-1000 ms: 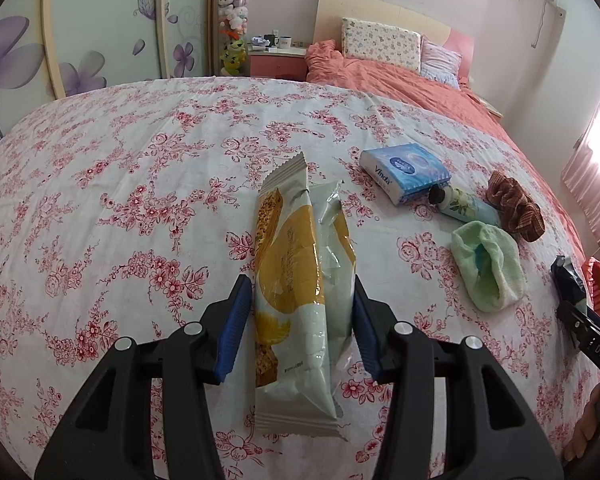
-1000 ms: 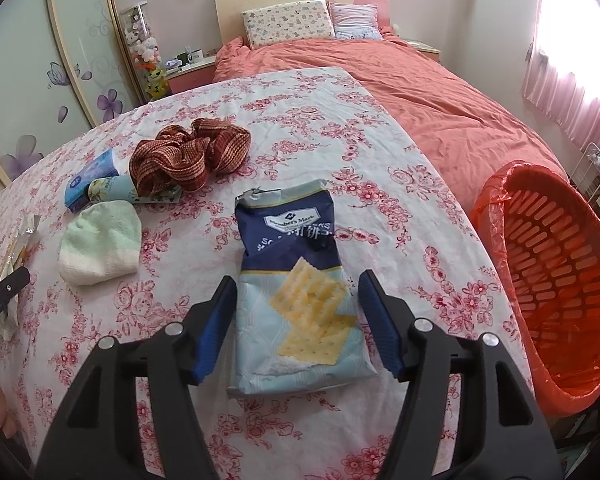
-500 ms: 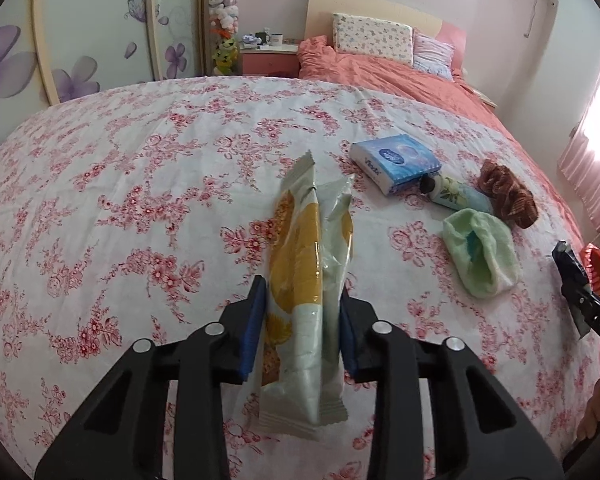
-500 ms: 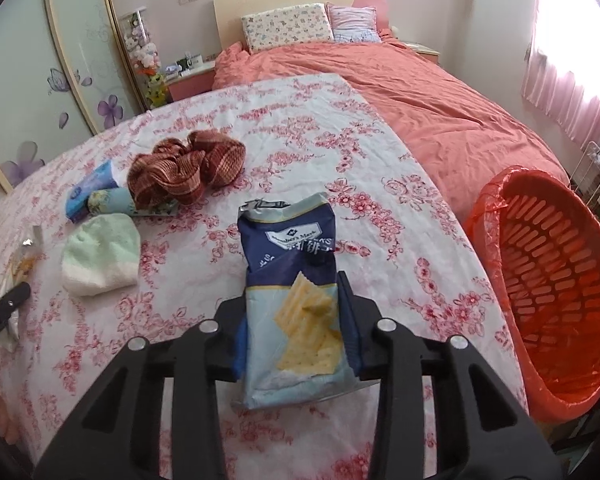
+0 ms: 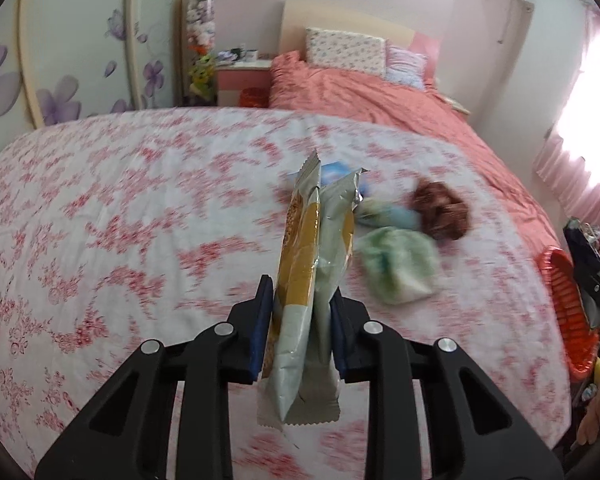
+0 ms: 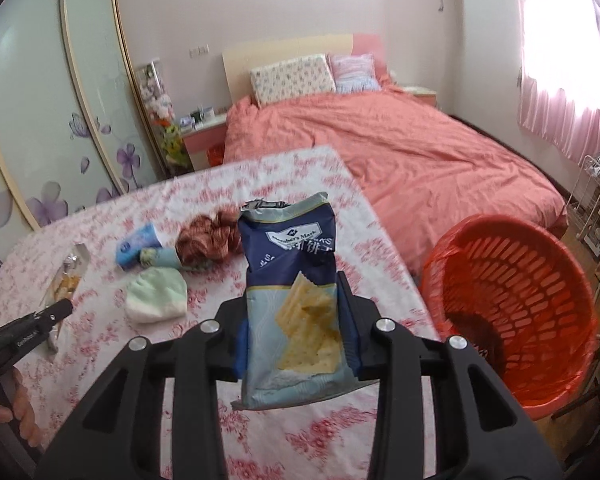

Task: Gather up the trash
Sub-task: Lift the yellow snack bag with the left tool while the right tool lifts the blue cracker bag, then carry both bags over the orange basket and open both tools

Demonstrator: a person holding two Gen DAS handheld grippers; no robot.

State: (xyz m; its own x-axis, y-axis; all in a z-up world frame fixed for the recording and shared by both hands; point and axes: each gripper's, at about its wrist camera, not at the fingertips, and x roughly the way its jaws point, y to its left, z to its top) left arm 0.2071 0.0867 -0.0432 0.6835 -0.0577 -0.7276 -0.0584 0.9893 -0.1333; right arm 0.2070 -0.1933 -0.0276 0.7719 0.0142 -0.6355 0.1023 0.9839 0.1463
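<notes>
- Far left, in the right wrist view: sliding doors [image 6: 80, 112] with purple flower prints, behind the floral cloth [image 6: 300, 440].
- Left tongs [image 5: 300, 300], jaws closing, blue pads pressed against both sides of a yellow-and-white snack wrapper [image 5: 304, 232]; wrapper upright between the pads, torn silver top pointing away, bottom seam hanging below them.
- Same tongs seen at the left edge of the right wrist view, with part of a hand [image 6: 20, 408] below them at the picture's edge.
- Middle of the cloth: blue tissue pack [image 6: 134, 246], touching a small pale tube [image 6: 160, 258]; just in front of them, a pale green knitted piece [image 6: 156, 296]; to their right, a brown checked scrunchie [image 6: 208, 236], touching the tube's end. All blurred in the left wrist view.
- Right tongs [image 6: 294, 292], clenched on a blue cracker bag [image 6: 288, 248]; bag upright between the pads, crumpled open top uppermost, cracker picture facing the camera, lower edge hanging below the pads and off the cloth.
- Behind the cloth: a coral-covered bed [image 6: 420, 152] with two pillows at a pale headboard.
- Right: an orange slatted basket [image 6: 512, 320], lined with an orange bag, standing low just past the cloth's right edge, near the foot of the coral bed.
- Far right: pink curtains [image 6: 560, 80] over a bright window.
</notes>
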